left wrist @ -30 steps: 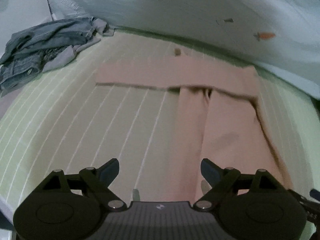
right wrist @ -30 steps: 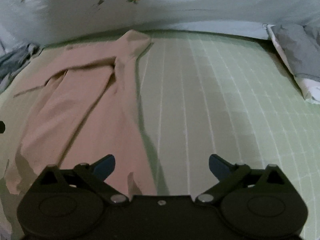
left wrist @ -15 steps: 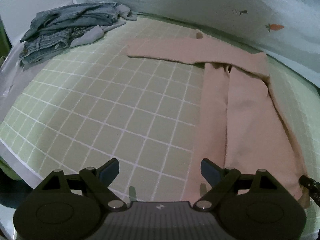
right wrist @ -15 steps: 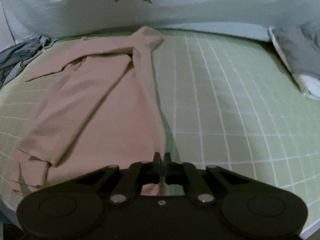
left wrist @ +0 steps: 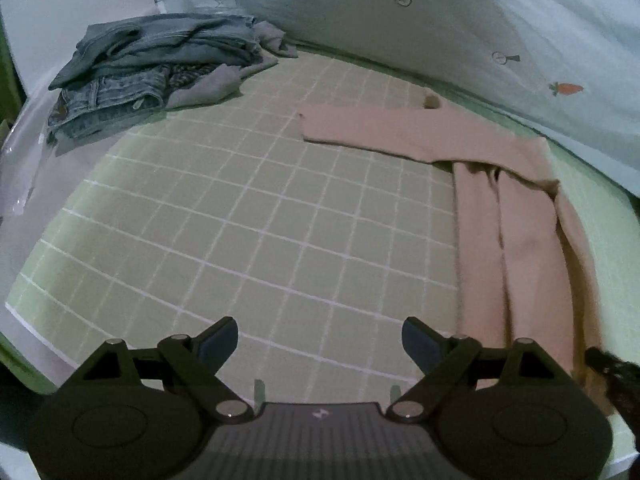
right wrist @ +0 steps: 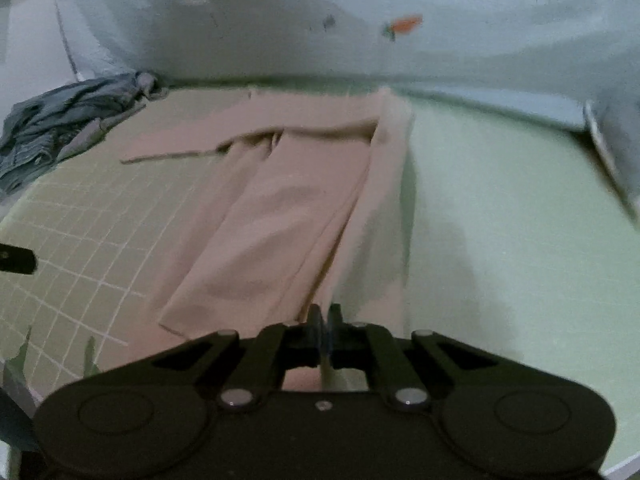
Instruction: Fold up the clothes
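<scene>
- Pink garment (right wrist: 280, 216) spread long on the green checked bed sheet (left wrist: 240, 240), one sleeve stretched flat toward the pile of denim clothes (left wrist: 156, 76) at the far corner.
- Right gripper (right wrist: 325, 320) clamped tight at the garment's near hem, jaws closed to a sliver with pink cloth pinched between them.
- Right edge of the fabric lifted off the sheet, a long fold line running up toward the shoulder.
- Left gripper (left wrist: 320, 338) wide open, nothing held, hovering over bare sheet just beside the garment's near left edge.
- Blue bedding with carrot print (left wrist: 566, 88) banked up behind the garment, well apart from both tools.
- Step in hand, by the look of it: a lengthwise fold, right side being carried across the body.
- Next move likely calls for dragging that pinched hem leftward over the middle and laying it flat.
- Left tool probably needed on the near left hem, to pin the cloth against sliding.
- Outstretched sleeve not yet tucked; folding far from finished.
</scene>
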